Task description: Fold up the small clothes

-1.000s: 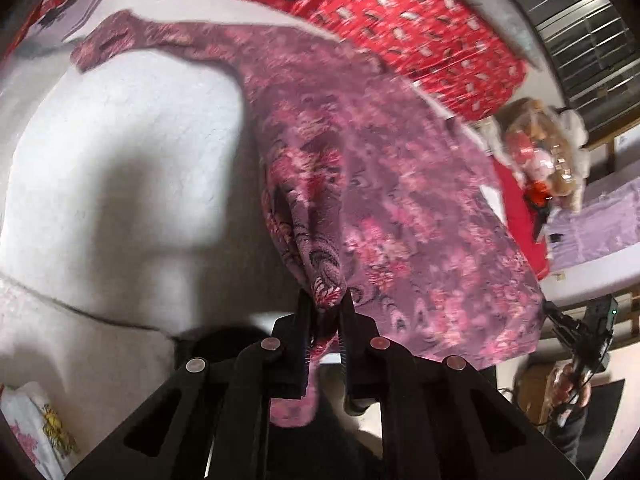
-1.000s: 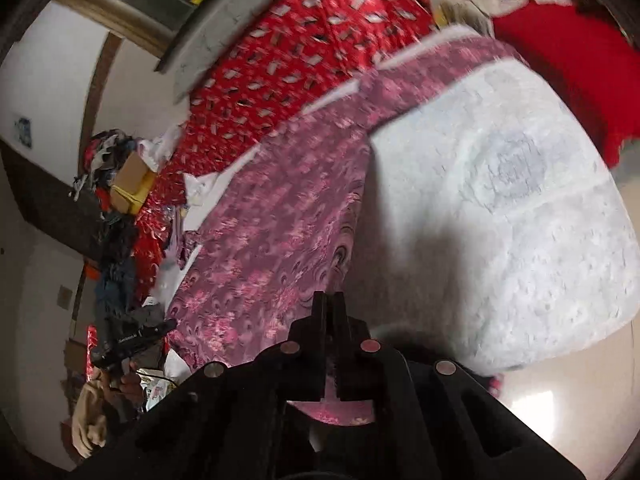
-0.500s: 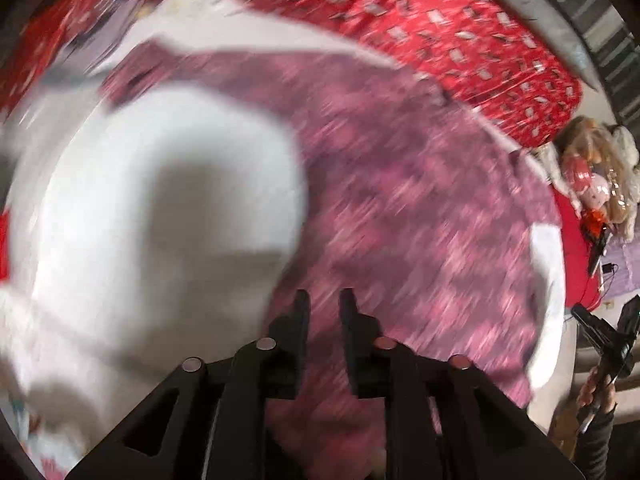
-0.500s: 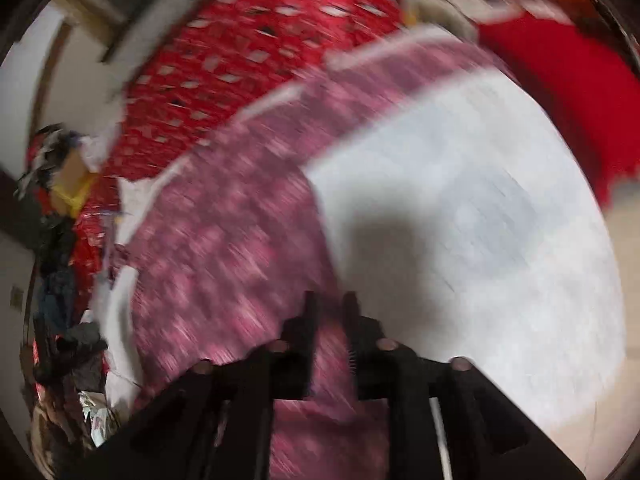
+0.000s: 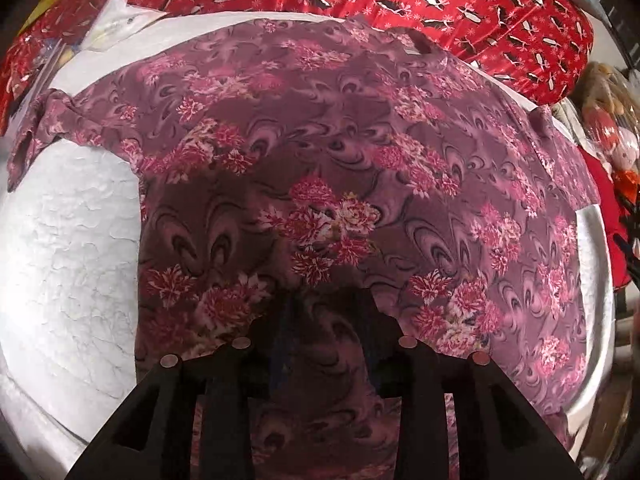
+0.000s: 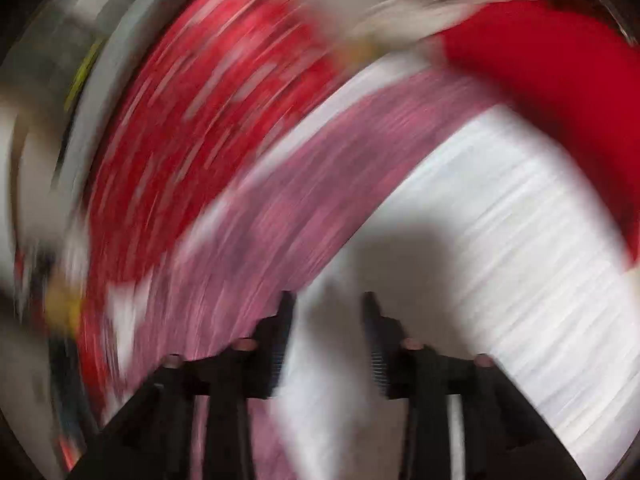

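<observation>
Both grippers had let go since a second ago: my left gripper (image 5: 326,312) stood open over the shirt (image 5: 360,184), spread flat across the white cover (image 5: 68,248). My right gripper (image 6: 328,316), open too, swung blurred beside its edge.

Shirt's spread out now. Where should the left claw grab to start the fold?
Probably the left sleeve: it sticks out from the shirt over the white pad, with a loose, slightly crumpled edge. Come in from the left, low along the pad, and pinch that edge. The left claw is open.
</observation>
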{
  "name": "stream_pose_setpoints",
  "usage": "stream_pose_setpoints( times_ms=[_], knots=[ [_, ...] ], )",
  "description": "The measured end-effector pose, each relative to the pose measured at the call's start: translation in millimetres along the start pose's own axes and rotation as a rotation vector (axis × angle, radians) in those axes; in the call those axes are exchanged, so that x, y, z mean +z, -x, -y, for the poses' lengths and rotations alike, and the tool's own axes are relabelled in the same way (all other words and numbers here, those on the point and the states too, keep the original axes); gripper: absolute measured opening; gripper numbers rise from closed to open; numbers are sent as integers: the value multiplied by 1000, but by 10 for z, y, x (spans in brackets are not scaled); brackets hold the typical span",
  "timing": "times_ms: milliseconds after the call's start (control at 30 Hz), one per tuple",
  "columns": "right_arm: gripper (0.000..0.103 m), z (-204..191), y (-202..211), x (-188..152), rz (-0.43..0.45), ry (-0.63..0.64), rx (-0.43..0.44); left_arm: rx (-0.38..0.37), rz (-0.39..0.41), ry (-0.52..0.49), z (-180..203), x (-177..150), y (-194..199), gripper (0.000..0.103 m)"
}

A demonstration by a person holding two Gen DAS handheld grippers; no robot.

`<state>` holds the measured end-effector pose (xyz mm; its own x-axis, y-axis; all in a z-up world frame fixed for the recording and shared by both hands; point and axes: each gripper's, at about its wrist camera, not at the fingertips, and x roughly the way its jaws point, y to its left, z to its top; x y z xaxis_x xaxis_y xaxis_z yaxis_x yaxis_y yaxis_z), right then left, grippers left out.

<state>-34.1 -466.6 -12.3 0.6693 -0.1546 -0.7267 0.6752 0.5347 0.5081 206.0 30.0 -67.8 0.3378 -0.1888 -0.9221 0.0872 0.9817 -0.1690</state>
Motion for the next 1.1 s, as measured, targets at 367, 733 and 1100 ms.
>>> stream_pose_setpoints(
  times_ms=[367,733,1100],
  knots=[
    [68,815,-963,1176,69,-364,7,-40,29,61,-95,224,94,33],
    [7,927,-448,1402,273,-295,-121,-9,174,23,62,807,89,35],
    [7,-819,-357,1067,202,154,-64,-136,107,152,-147,848,-165,34]
  ],
)
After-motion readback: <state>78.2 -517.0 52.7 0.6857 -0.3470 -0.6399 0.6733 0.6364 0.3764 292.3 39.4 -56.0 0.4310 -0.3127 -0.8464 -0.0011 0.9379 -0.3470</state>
